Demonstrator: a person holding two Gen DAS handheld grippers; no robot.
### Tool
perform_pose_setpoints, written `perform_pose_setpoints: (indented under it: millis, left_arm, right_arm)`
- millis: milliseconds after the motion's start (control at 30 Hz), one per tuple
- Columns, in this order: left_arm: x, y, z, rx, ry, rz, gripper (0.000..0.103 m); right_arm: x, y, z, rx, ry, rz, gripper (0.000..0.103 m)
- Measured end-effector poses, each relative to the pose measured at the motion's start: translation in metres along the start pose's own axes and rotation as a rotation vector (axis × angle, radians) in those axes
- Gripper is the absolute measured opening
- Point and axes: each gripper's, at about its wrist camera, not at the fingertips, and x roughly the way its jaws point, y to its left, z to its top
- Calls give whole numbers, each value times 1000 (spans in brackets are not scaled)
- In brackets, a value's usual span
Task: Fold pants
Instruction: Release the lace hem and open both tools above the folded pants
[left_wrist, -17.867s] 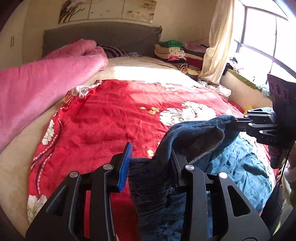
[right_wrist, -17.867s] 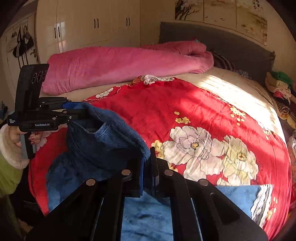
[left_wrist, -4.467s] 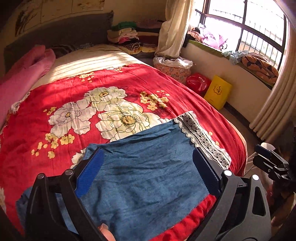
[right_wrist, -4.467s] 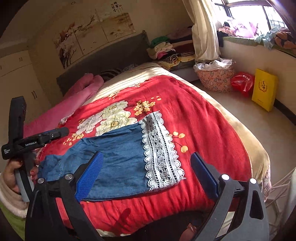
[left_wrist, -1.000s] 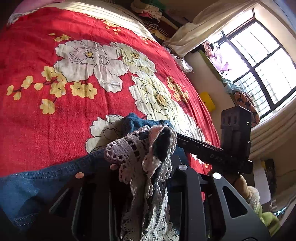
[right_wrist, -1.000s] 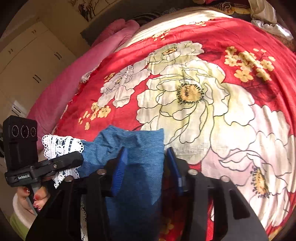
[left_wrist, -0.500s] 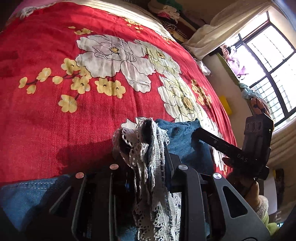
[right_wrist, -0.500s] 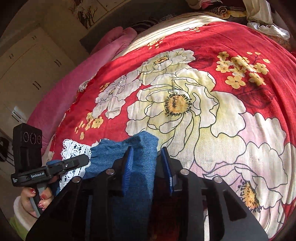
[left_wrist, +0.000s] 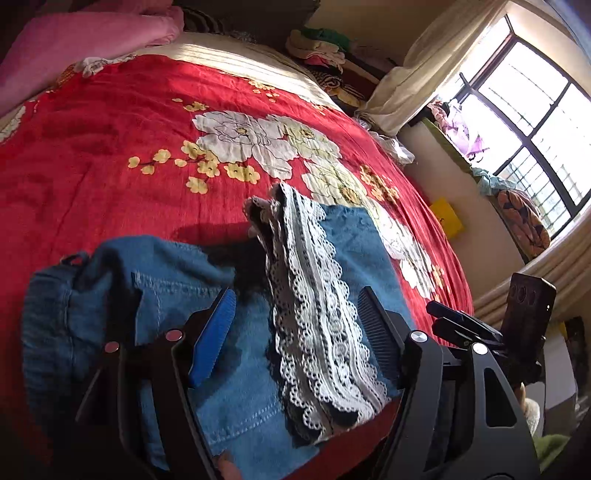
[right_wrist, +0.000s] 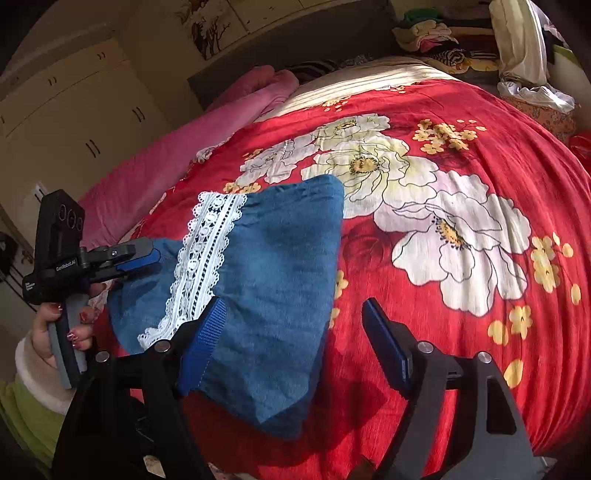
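Item: pants (left_wrist: 229, 373) — soft denim, limp, lace hem (left_wrist: 317, 332) snag-prone.
Hold: I'd pinch the folded edge.
Tongs: left gripper (left_wrist: 295, 332), right gripper (right_wrist: 291, 343) — just opened, gripping nothing.
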Motion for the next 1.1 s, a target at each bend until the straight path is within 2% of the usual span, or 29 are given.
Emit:
perform_pose_setpoints:
  millis: [100,133,167,200,233,267,300,433,633,667,733,833,933,1100]
  left_arm:
    - [-5,-26,-25,93,-1,25,61]
    - [-4,-34,-31,131,8,43,58]
    - [0,-39,-35,152,18,59,51]
    - [8,-41,-39,150,48,74,46]
    - [16,-39,-42,131,82,81,29]
    - [24,-36,-47,118,110,95,12]
    - [30,-33,-50,126,123,132,11]
    - [29,-23,-63,117,132,133,12]
    - [29,-22,-69,130,121,163,13]
    - [26,-22,-68,122,118,156,13]
    - [15,-23,-66,104,102,140,16]
    - [-7,-32,-65,129,56,132,20]
    - [-25,-35,-64,128,27,124,36]
    - [-41,-22,-70,101,7,192,39]
  right_arm:
    - [2,-1,-20,39,32,-17,75]
    - [4,-2,-25,54,39,-10,74]
    - [7,-3,-30,62,53,-9,72]
    - [10,-3,-34,62,70,-11,51]
    - [14,-2,-37,58,88,-3,27]
    - [17,0,-40,58,104,32,21]
    - [17,0,-42,60,106,41,19]
    - [16,2,-49,-21,103,-57,18]
    - [18,13,-58,-67,87,-115,21]
    - [16,16,-57,-71,92,-121,23]
    - [5,19,-54,-64,84,-137,34]
    - [-19,25,-46,-79,15,-137,36]
    - [-34,42,-43,-125,-28,-130,43]
    - [-22,80,-41,-222,-10,-55,43]
